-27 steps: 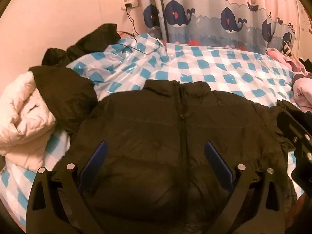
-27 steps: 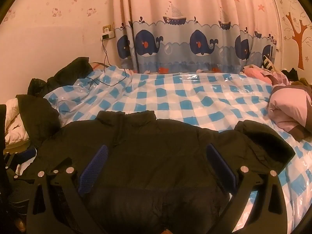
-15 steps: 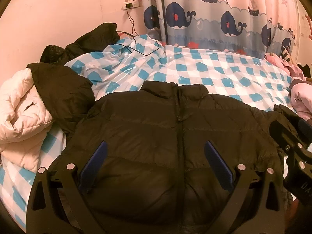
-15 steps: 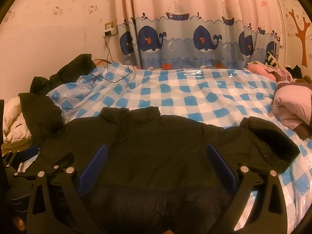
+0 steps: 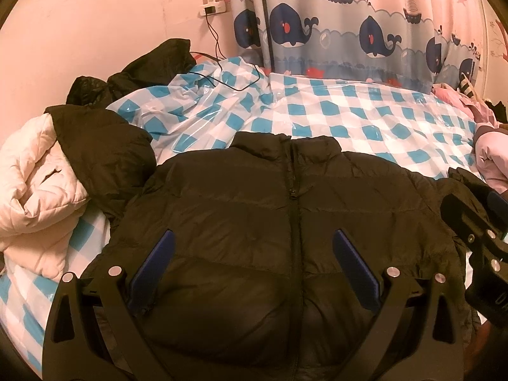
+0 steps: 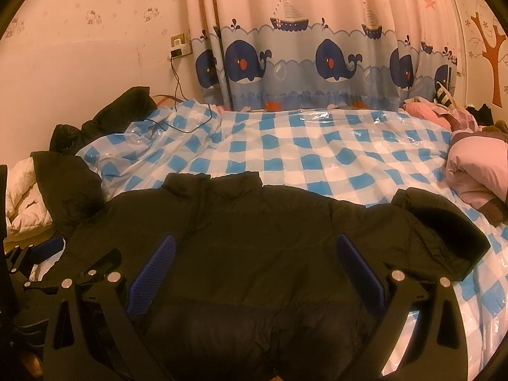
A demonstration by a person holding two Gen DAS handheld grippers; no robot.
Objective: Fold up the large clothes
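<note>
A black puffer jacket (image 5: 285, 222) lies spread flat, front up and zipped, along the near edge of the bed (image 6: 317, 146), its collar toward the middle of the bed and its hem at the near edge. The bed is covered with a glossy blue-and-white checked sheet. The jacket's sleeve (image 6: 444, 228) on the right side lies bent outward toward the bed's right edge; the other sleeve (image 5: 101, 152) lies folded up at the left edge, resting against a cream quilted garment (image 5: 35, 187). The left gripper (image 5: 254, 270) hangs above the jacket's lower body with its jaws released, spread wide, nothing between the blue pads. The right gripper (image 6: 257, 273) hangs likewise over the lower body, jaws released and empty. More dark clothing (image 5: 152, 63) is heaped at the far left corner, with a black cable (image 5: 228, 76) running from a wall socket onto the sheet. Pink garments (image 6: 476, 171) lie at the right edge. A whale-print curtain (image 6: 301, 63) hangs behind the far edge.
</note>
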